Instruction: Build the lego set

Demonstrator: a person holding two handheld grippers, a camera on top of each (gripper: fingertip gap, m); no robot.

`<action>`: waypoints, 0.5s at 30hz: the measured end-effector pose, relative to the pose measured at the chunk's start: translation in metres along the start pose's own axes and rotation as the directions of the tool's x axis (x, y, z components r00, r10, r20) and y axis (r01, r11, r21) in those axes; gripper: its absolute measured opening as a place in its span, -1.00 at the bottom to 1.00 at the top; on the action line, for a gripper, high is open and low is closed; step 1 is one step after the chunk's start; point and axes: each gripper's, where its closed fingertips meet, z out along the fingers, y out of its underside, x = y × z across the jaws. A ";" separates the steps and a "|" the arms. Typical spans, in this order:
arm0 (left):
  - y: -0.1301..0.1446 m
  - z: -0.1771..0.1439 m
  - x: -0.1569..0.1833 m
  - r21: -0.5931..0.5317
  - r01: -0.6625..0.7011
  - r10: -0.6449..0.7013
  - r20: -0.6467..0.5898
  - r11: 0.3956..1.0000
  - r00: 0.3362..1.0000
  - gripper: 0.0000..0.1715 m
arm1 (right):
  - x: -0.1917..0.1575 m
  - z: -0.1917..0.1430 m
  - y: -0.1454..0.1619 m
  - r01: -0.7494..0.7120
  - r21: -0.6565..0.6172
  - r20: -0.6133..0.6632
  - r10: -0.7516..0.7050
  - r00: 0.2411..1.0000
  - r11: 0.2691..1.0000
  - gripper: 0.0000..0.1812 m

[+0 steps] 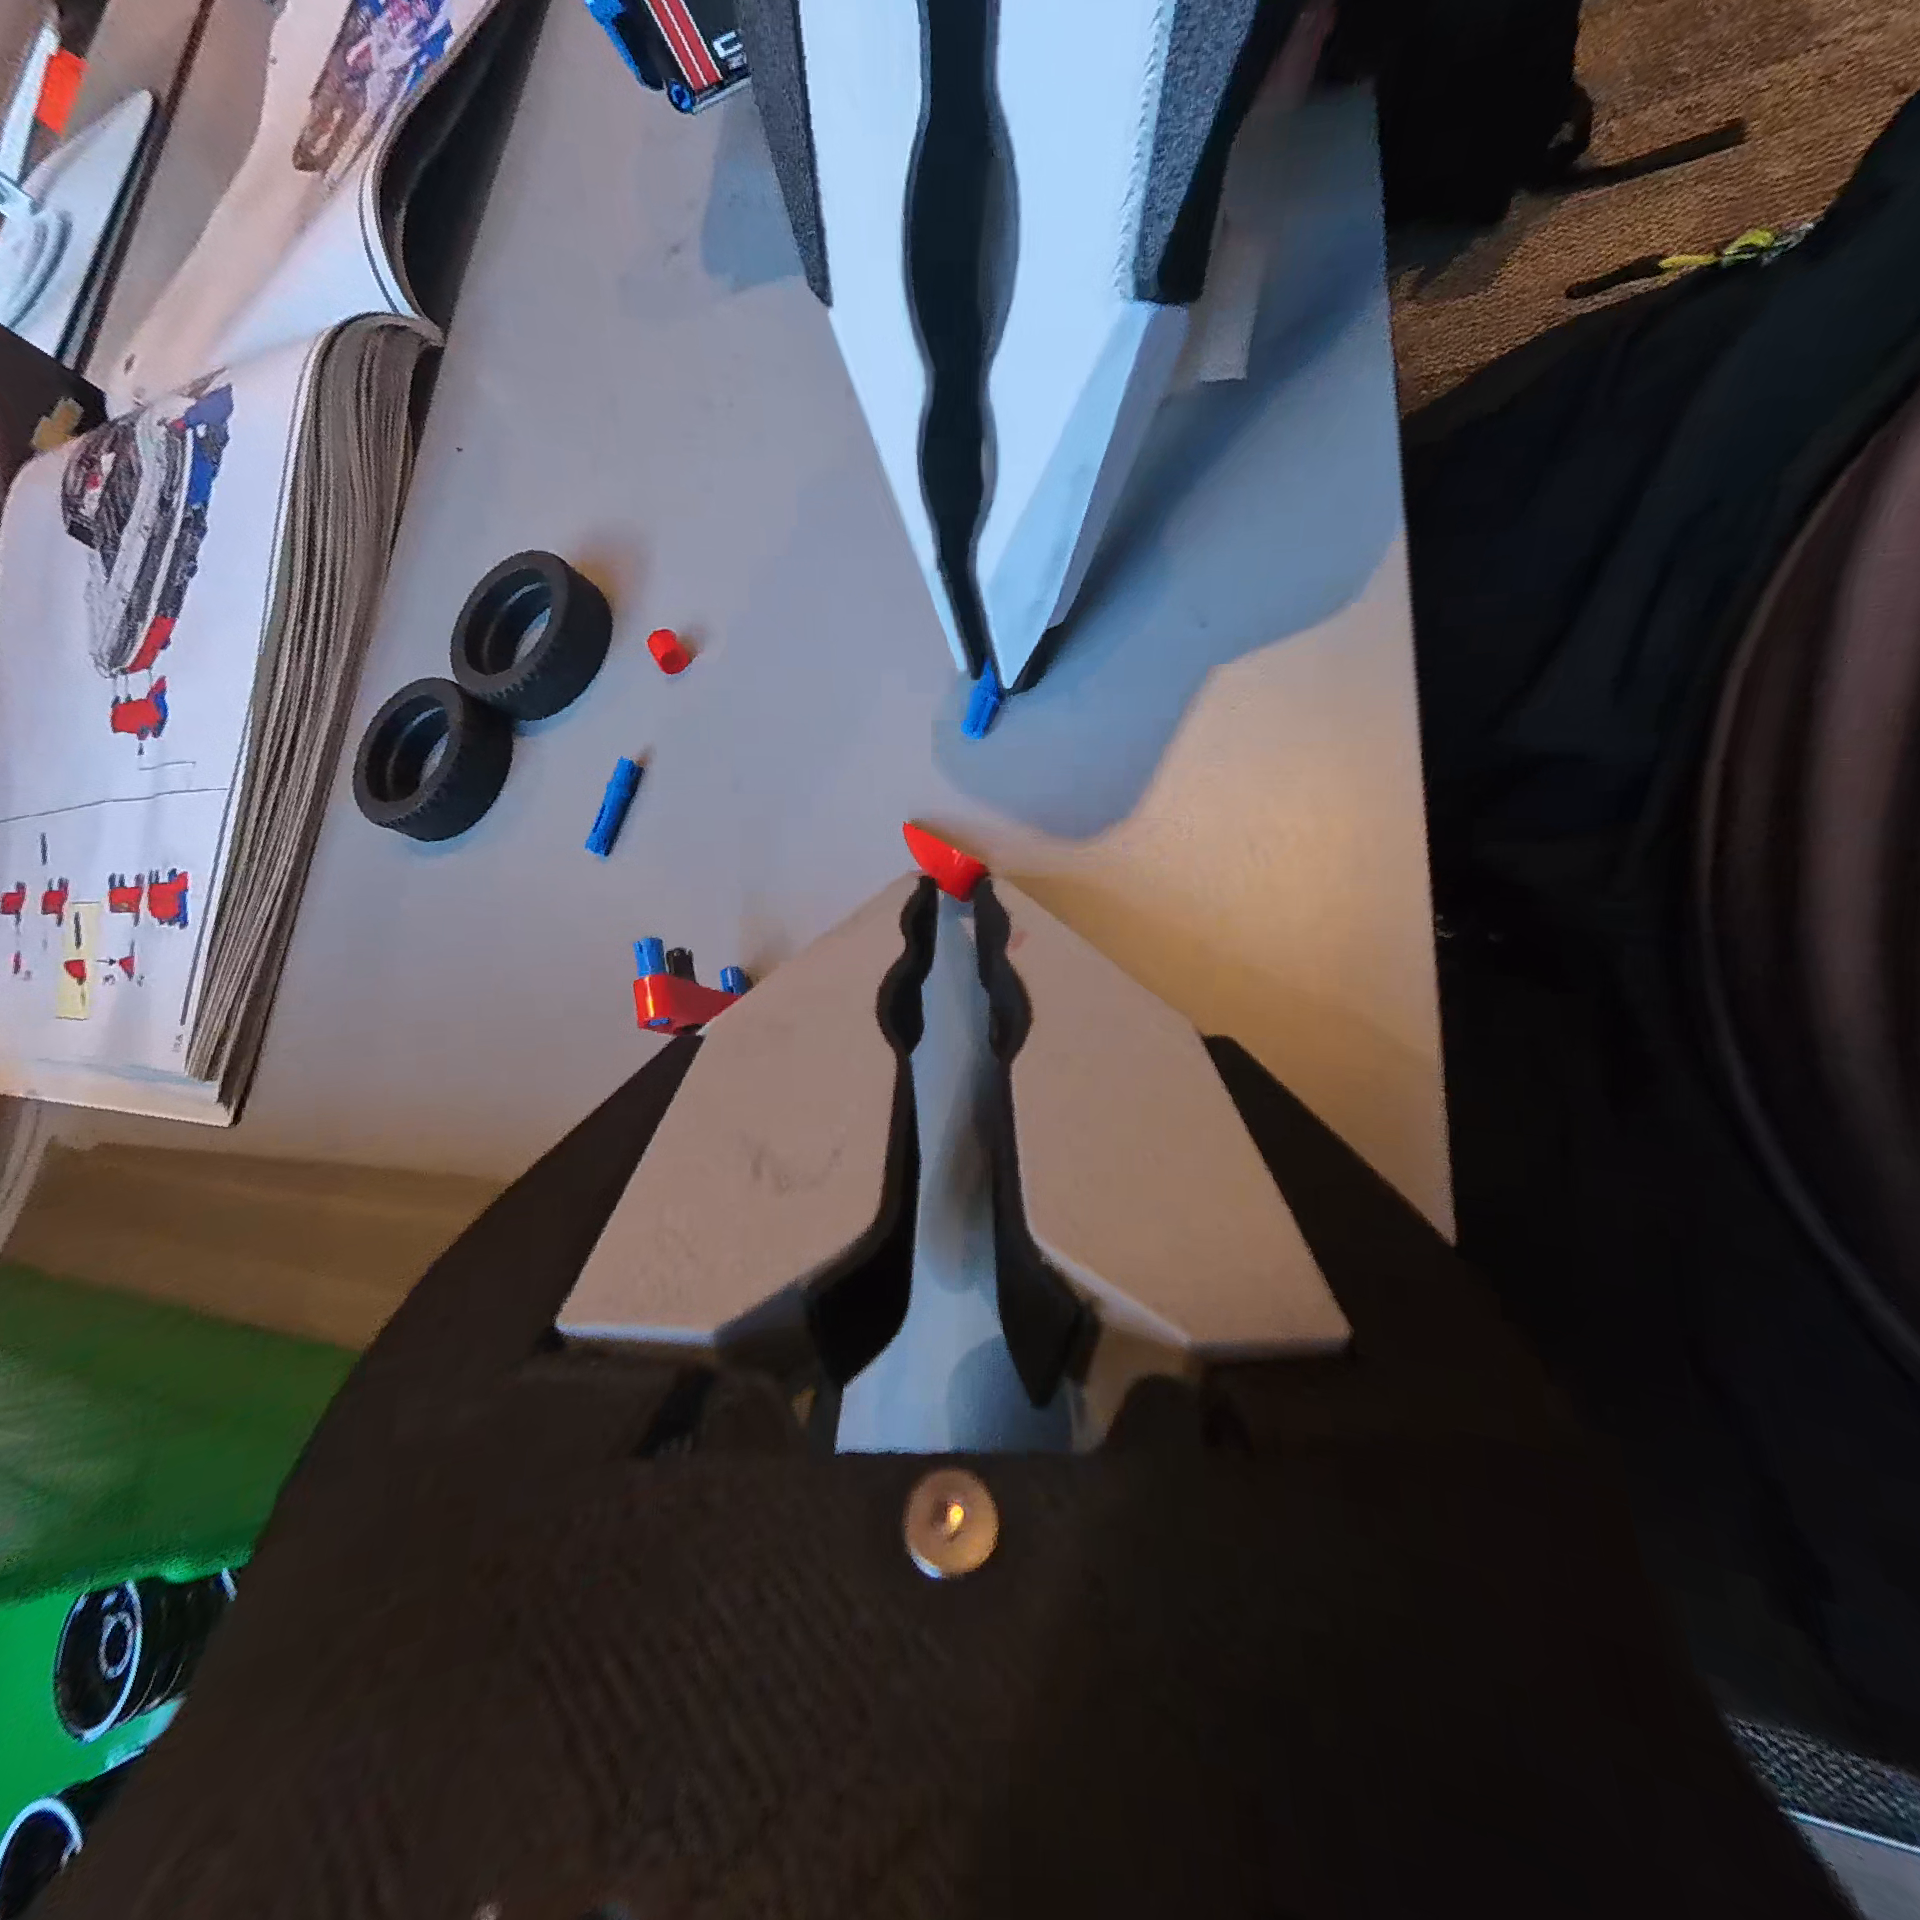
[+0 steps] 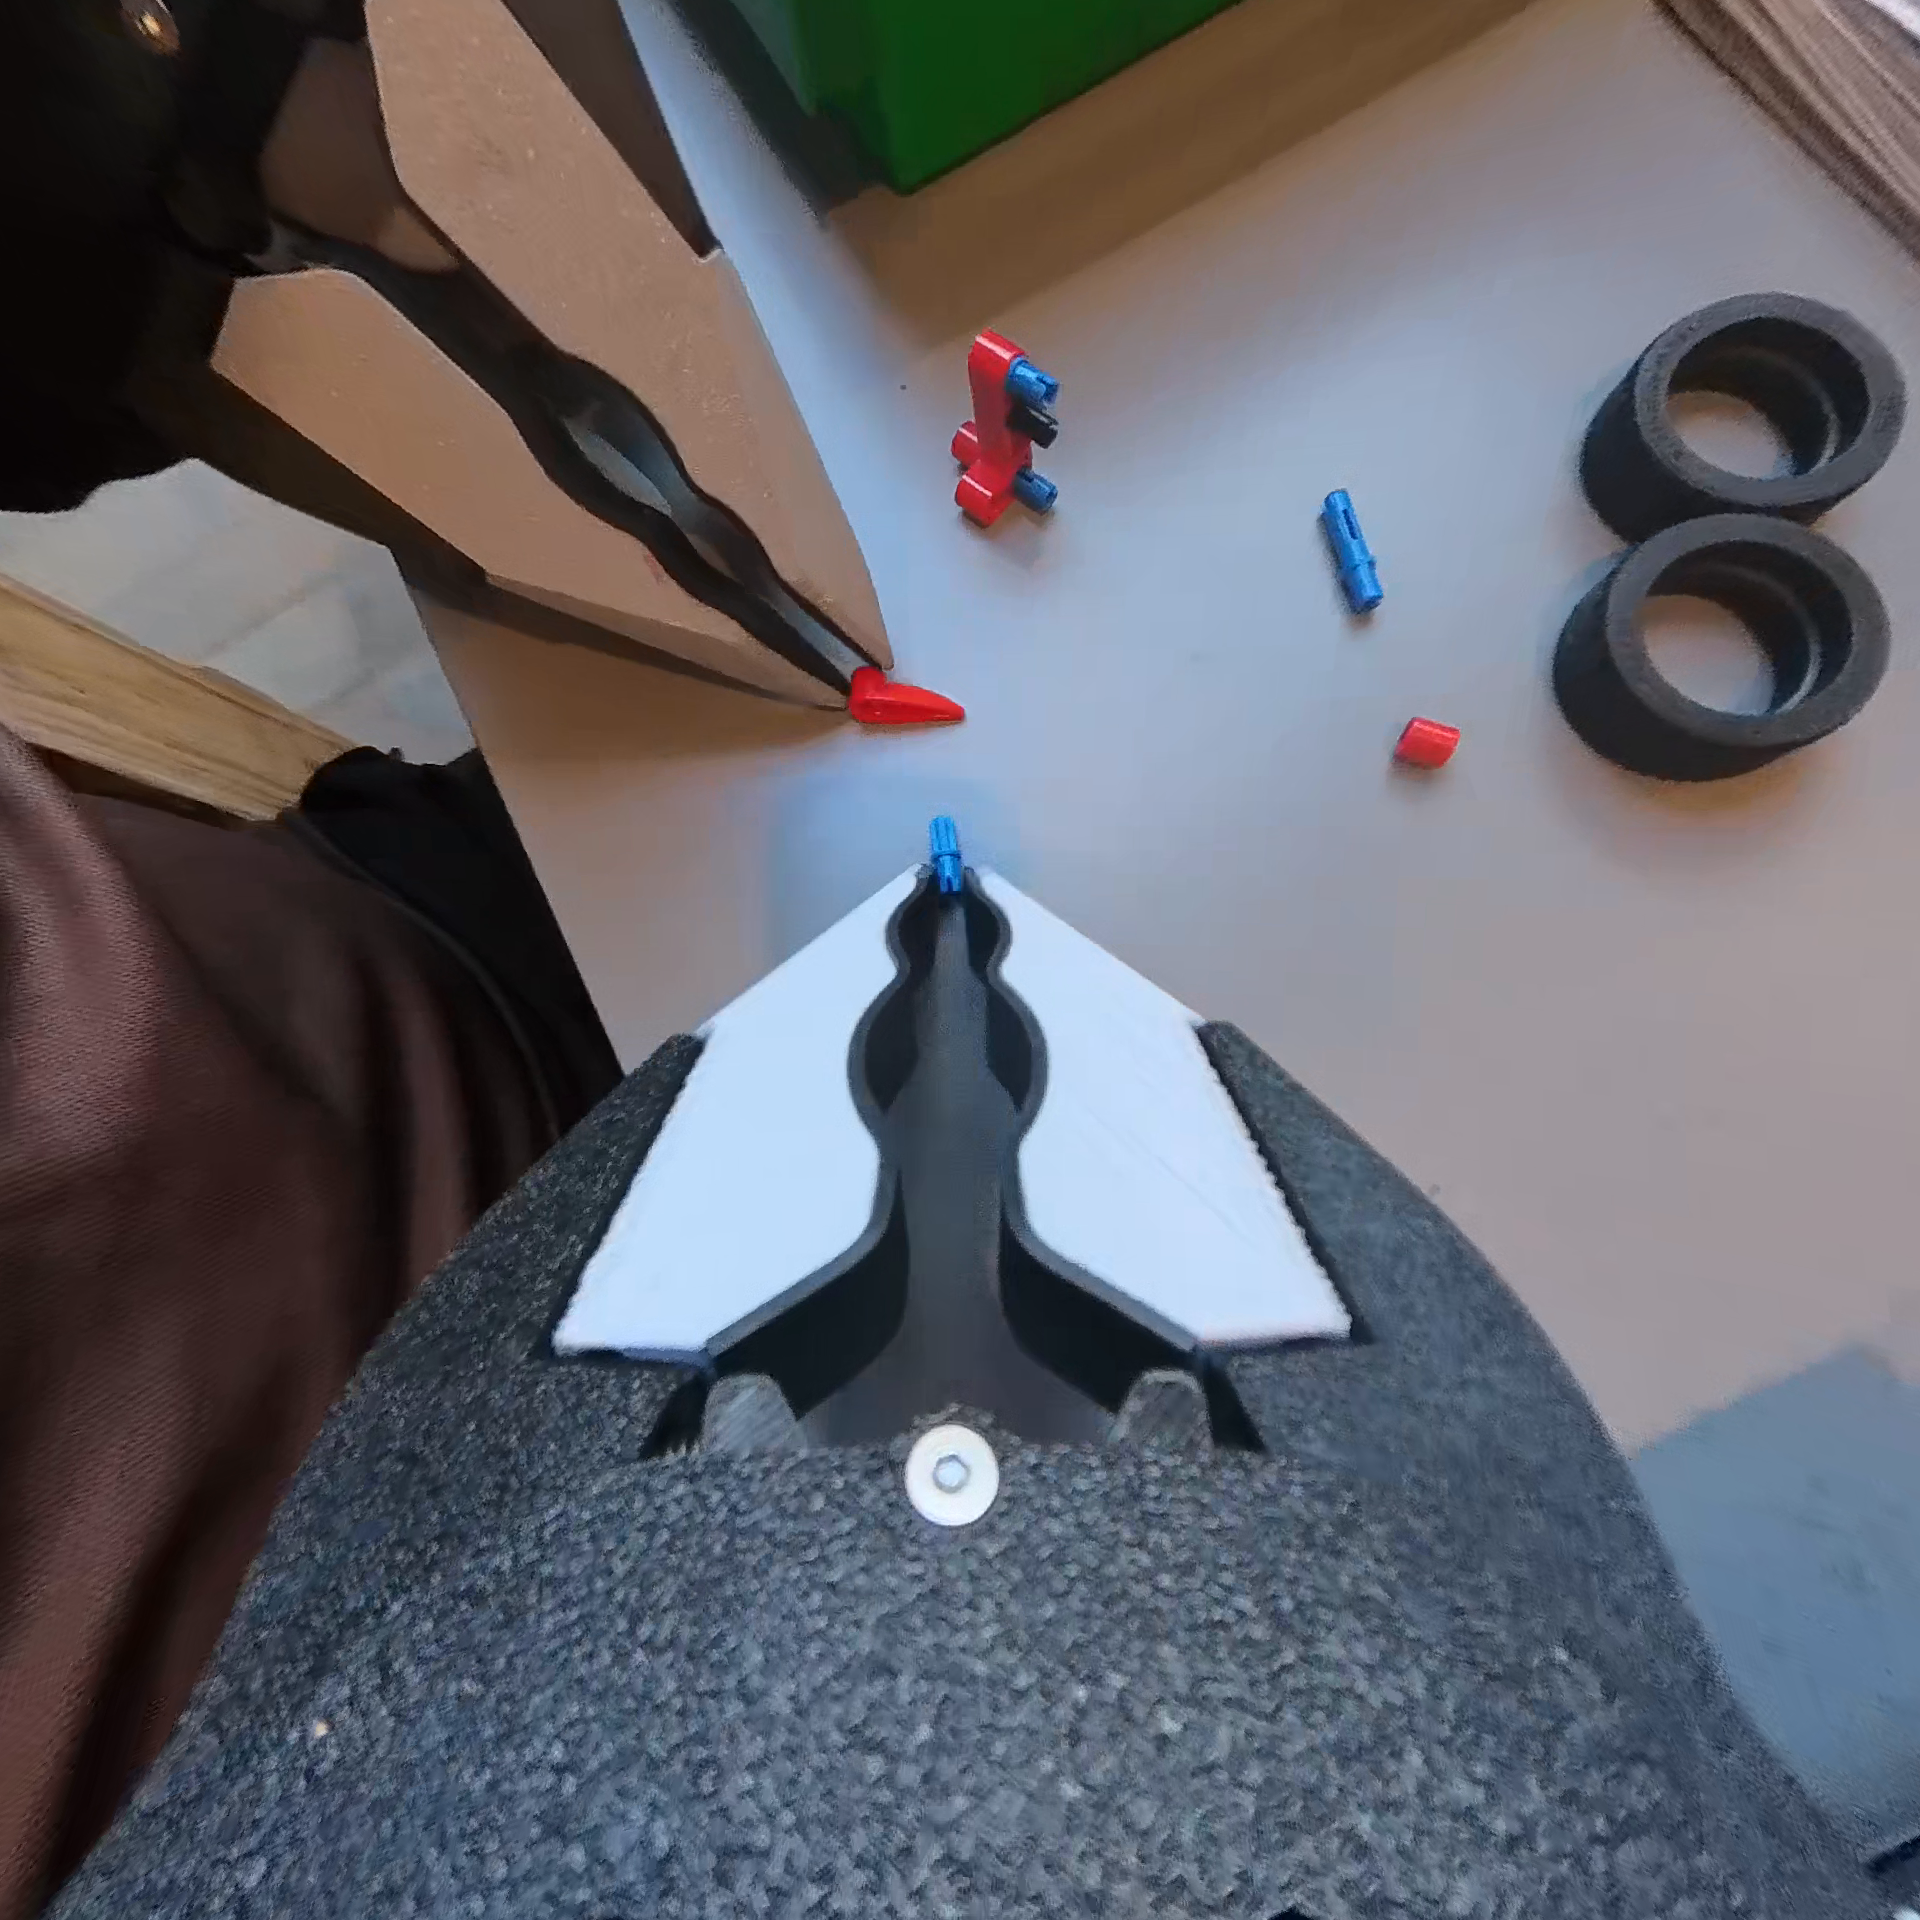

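My left gripper (image 1: 954,883) is shut on a red pointed wedge piece (image 1: 940,857), which also shows in the right wrist view (image 2: 902,701). My right gripper (image 2: 945,873) is shut on a small blue pin (image 2: 944,852), seen from the left wrist view (image 1: 981,707) at the tips of the white fingers (image 1: 1039,520). The two held parts face each other a short way apart above the pale table (image 2: 1351,1039). A red beam assembly with blue and black pins (image 2: 1003,431) lies beyond them.
Two black tyres (image 2: 1725,540) lie at the right, with a loose blue pin (image 2: 1349,551) and a small red cylinder (image 2: 1425,743) near them. An open instruction booklet (image 1: 156,675) lies at the left. A green box (image 2: 966,73) stands at the far edge. Tip to tip, the grippers are about 4 cm apart.
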 end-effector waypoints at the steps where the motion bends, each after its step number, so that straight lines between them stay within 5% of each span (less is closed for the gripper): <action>1: 0.000 0.001 0.000 -0.003 0.002 -0.002 0.003 1.000 1.000 -0.96 | 0.000 0.000 0.000 -0.004 0.000 0.009 0.004 1.000 1.000 -0.96; 15: -0.008 -0.009 0.001 0.022 0.199 -0.196 -0.098 0.980 0.976 -0.86 | -0.010 0.003 -0.002 0.155 -0.001 0.047 -0.155 0.987 0.988 -0.96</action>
